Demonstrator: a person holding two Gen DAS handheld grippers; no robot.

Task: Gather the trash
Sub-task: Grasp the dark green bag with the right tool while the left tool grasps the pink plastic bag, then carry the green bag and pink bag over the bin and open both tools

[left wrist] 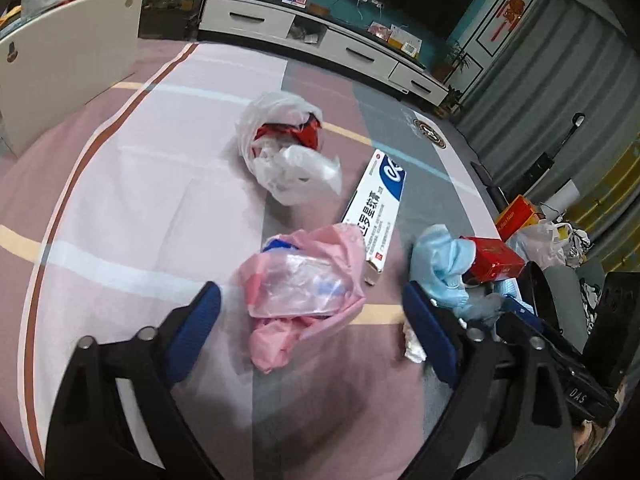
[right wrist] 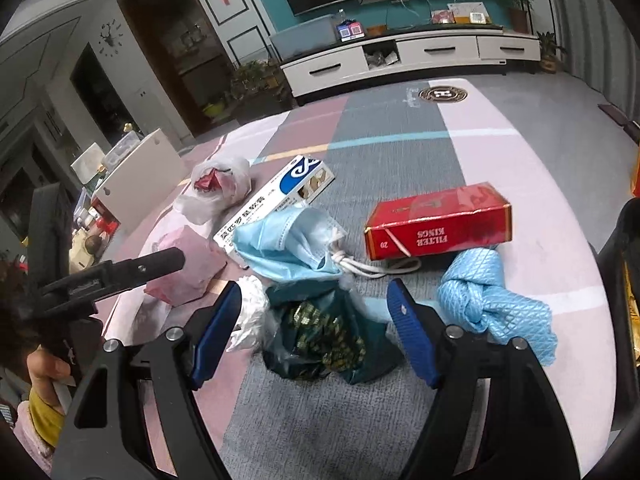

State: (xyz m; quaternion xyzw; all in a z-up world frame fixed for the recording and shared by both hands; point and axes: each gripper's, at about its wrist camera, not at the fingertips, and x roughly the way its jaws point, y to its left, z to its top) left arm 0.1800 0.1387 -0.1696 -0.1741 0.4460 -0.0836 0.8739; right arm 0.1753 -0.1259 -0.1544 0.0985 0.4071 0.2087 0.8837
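The left gripper point(left wrist: 312, 308) hangs with its jaws wide apart around a crumpled pink plastic bag point(left wrist: 308, 280) on the striped cloth point(left wrist: 140, 200), with a white bag point(left wrist: 288, 144) beyond, a long white box point(left wrist: 374, 208) beside it, and a blue face mask point(left wrist: 440, 264) touching a red carton point(left wrist: 494, 258).

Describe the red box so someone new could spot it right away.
On the striped mat, find the heap of litter at its near edge. The red box lies flat beside the blue mask, behind the knotted blue bag. It is the only rigid red item.
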